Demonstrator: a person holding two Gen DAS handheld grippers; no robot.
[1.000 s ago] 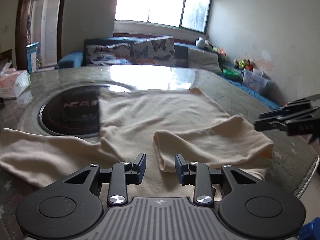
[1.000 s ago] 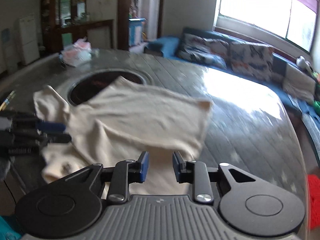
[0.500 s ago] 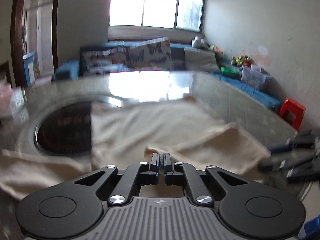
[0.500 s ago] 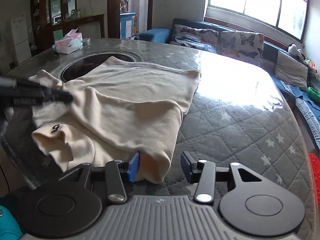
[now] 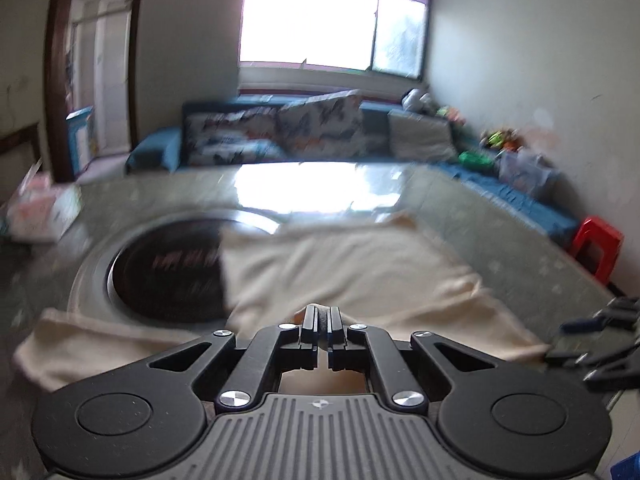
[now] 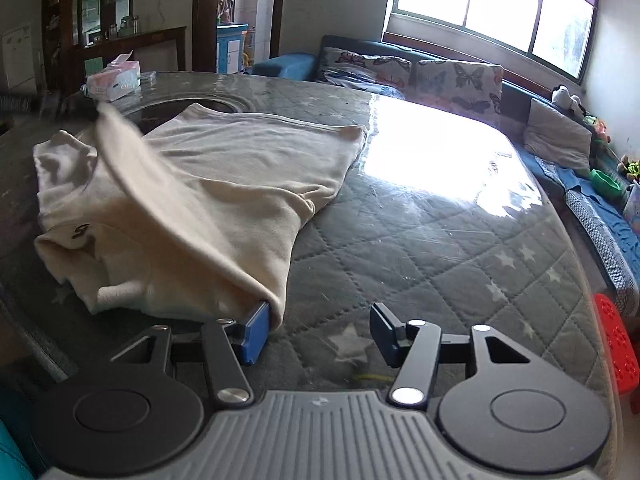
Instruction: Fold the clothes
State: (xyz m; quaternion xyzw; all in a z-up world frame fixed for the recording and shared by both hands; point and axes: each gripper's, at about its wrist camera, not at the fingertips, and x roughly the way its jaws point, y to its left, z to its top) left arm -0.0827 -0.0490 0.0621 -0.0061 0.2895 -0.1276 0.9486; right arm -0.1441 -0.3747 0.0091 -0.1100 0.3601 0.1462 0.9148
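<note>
A cream sweatshirt (image 5: 344, 268) lies spread on the round table, partly over a dark round inset. My left gripper (image 5: 321, 316) is shut on the end of a sleeve and holds it lifted; in the right wrist view that sleeve (image 6: 160, 184) stretches taut from the far left across the garment (image 6: 256, 160). My right gripper (image 6: 318, 330) is open, its left finger (image 6: 256, 330) touching the garment's near fold, nothing between the jaws. The right gripper also shows at the right edge of the left wrist view (image 5: 600, 340).
The table (image 6: 440, 240) has a quilted star cover under glass with a dark round inset (image 5: 168, 272). A tissue pack (image 6: 114, 80) sits at the far left. A sofa (image 5: 320, 132) stands behind, and a red stool (image 5: 596, 248) to the right.
My left gripper closed on the sleeve end and has lifted it up and away. My right gripper moved toward the garment's near fold and opened wider.
</note>
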